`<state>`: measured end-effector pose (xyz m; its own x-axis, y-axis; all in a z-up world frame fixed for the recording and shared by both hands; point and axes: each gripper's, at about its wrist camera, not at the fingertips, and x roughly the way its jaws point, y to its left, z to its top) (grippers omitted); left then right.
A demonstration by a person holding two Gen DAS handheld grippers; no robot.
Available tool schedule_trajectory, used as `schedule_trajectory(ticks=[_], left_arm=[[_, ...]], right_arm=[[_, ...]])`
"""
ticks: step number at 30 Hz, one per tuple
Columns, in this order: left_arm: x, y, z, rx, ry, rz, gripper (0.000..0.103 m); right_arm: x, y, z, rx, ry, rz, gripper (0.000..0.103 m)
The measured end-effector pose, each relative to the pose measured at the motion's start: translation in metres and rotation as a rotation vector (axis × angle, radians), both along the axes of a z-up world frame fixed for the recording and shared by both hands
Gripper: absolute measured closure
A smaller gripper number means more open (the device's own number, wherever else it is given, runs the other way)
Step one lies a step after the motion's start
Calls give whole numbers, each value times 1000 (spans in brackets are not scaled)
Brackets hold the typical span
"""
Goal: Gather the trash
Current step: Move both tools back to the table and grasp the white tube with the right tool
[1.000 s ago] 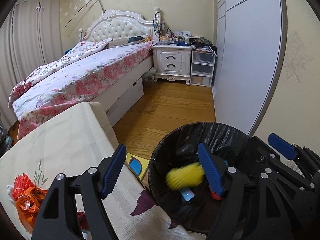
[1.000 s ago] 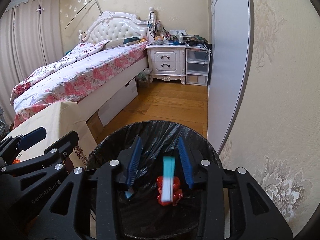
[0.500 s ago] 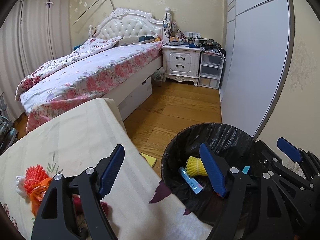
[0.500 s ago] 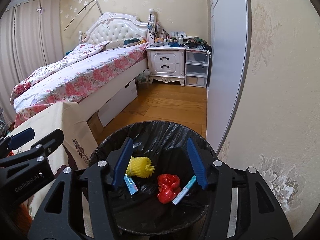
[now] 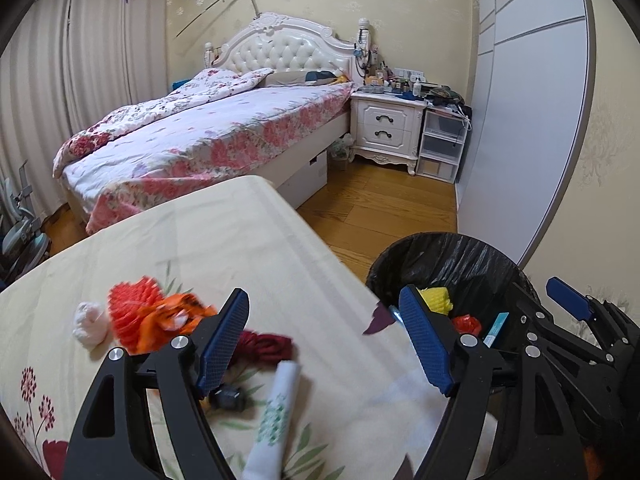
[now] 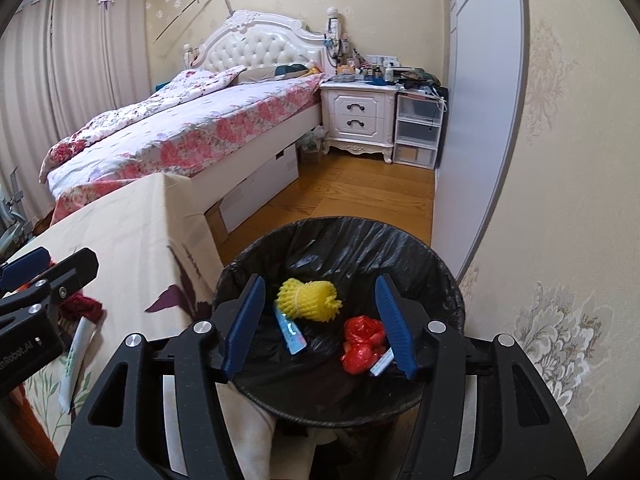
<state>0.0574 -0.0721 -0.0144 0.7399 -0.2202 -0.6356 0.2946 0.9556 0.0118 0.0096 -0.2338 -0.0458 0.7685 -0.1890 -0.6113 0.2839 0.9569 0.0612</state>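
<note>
A bin with a black liner [image 6: 340, 232] stands beside the cloth-covered table [image 5: 220, 240]. Inside lie a yellow foam net [image 6: 308, 300], a red crumpled wrapper [image 6: 362, 338] and two blue-white packets [image 6: 290, 330]. My right gripper [image 6: 320, 292] hovers open over the bin with nothing between its fingers. My left gripper [image 5: 324, 320] is open and empty over the table edge. Beneath and left of it lie an orange foam net [image 5: 132, 312], a white tissue ball [image 5: 90, 324], a dark red mesh [image 5: 264, 346] and a white tube with green print [image 5: 276, 412].
A bed with a floral cover [image 5: 208, 132] lies beyond the table. A white nightstand [image 5: 386, 128] and plastic drawers [image 5: 442, 144] stand at the far wall. A grey wardrobe [image 5: 520, 120] runs along the right, close behind the bin. Wooden floor [image 5: 372, 204] lies between.
The yellow foam net and a blue-white packet fell into the bin. My right jaws widened. My left gripper swung left from the bin to over the table's trash.
</note>
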Motion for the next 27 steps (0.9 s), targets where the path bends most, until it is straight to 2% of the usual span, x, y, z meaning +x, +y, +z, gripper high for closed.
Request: schedule_trajectory(ticks=[11,21,27], left_arm=[[-29,67,-1,16,20,111,28],[-34,129,-14,16,65,246,28],[-38,154,-19,-1,79,295,28]], right_arm=[[-6,53,0,6,25,137,47],[-3,116,-1,-4,68,282,47],[2,152,-2,-13,98,359,47]])
